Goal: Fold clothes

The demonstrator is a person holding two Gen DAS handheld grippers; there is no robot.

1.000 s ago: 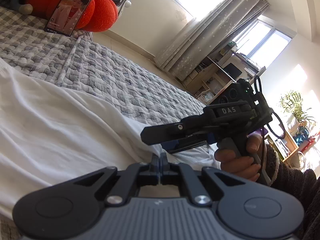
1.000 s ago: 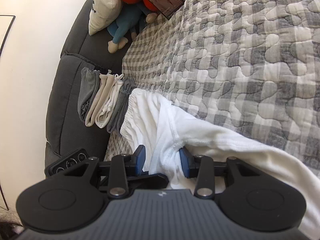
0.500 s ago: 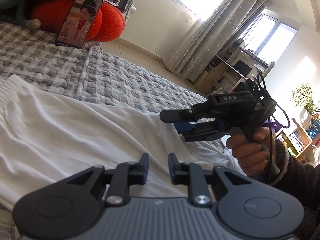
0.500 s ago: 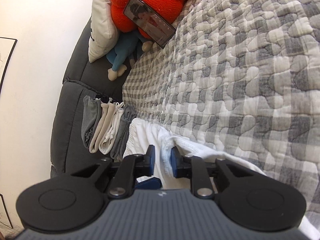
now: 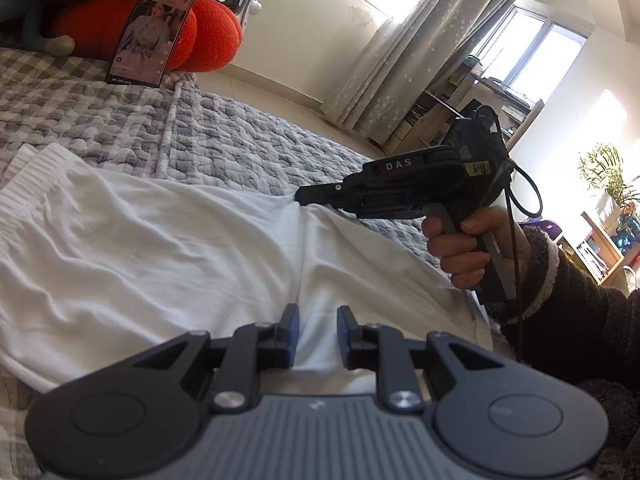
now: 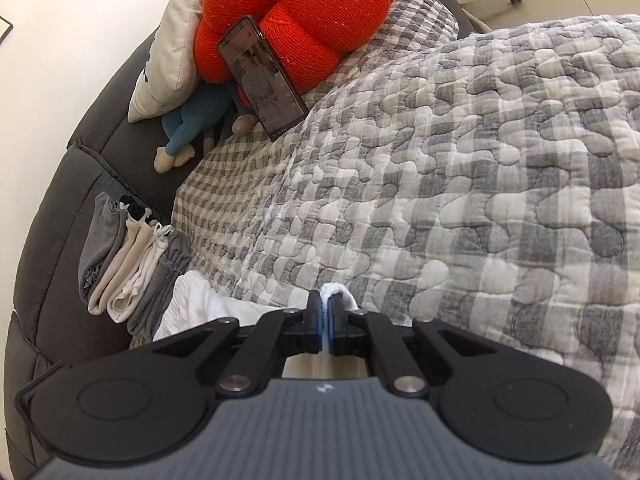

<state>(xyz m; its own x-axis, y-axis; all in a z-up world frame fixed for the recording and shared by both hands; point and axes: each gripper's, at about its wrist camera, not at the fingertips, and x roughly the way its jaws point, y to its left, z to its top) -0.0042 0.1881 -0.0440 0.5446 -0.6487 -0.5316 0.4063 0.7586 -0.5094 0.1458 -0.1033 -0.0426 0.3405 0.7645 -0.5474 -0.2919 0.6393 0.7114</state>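
A white garment (image 5: 160, 248) with a ribbed waistband lies spread on the grey checked quilt (image 5: 240, 148). My left gripper (image 5: 318, 334) hovers low over its near part, open by a narrow gap, its pads gripping nothing. In the left wrist view my right gripper (image 5: 299, 196), held by a hand (image 5: 460, 252), pinches the garment's far edge. In the right wrist view the right gripper (image 6: 325, 320) has its jaws closing on a small fold of the white garment (image 6: 200, 304), which bulges out past the fingertips.
An orange cushion (image 6: 320, 8) stands at the head of the quilt (image 6: 440, 200) with a phone (image 6: 262, 76) leaning on it. Beside it lie a white pillow (image 6: 172, 52) and a blue plush toy (image 6: 192, 124). Several folded clothes (image 6: 128, 272) are stacked on the dark grey upholstery.
My left gripper went from shut to a narrow opening. The right gripper's jaws closed from wide apart onto a fold of white cloth and it shifted toward the garment's far edge.
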